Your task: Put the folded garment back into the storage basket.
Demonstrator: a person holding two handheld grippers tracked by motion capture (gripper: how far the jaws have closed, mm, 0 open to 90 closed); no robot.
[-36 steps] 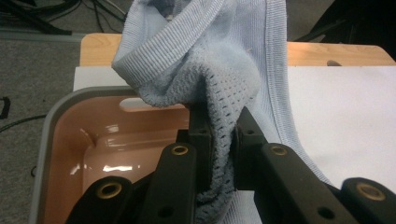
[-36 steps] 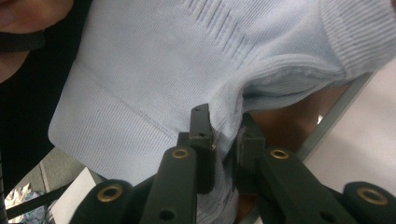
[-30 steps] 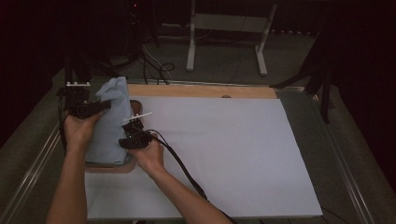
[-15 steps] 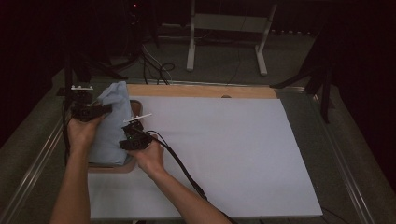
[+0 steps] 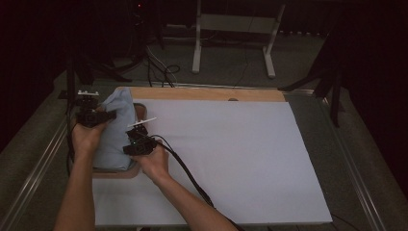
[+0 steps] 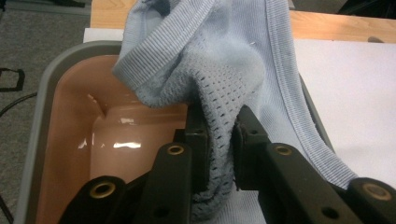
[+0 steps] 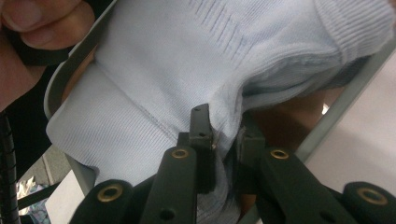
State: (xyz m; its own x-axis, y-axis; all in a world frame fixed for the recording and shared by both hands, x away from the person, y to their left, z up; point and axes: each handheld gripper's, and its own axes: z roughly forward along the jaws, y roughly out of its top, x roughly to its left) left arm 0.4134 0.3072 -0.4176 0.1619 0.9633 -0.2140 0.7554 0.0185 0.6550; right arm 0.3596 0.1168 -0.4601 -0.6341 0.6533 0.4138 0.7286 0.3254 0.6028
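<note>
Draped over the near-left corner of the table, a pale blue knitted garment (image 5: 114,132) with ribbed edges and an open mesh panel lies partly inside a shallow tub with a grey rim and a glossy tan inside (image 6: 70,121). In the left gripper view the cloth hangs over the tub's right wall and a bunched fold rises above its hollow. The left gripper (image 6: 219,135) has its two black jaws pinched on the mesh part of that fold; its jaws have just been opening a little, yet the cloth is between the pads. The right gripper (image 7: 223,133) is clamped on a seam of the smooth part of the garment, above the tub's rim. From the high view, the left gripper (image 5: 91,115) sits at the far left of the cloth and the right gripper (image 5: 139,144) at its near right edge, both close together. Under the tub spreads a large white sheet (image 5: 231,159) covering the wooden tabletop (image 5: 207,94).
</note>
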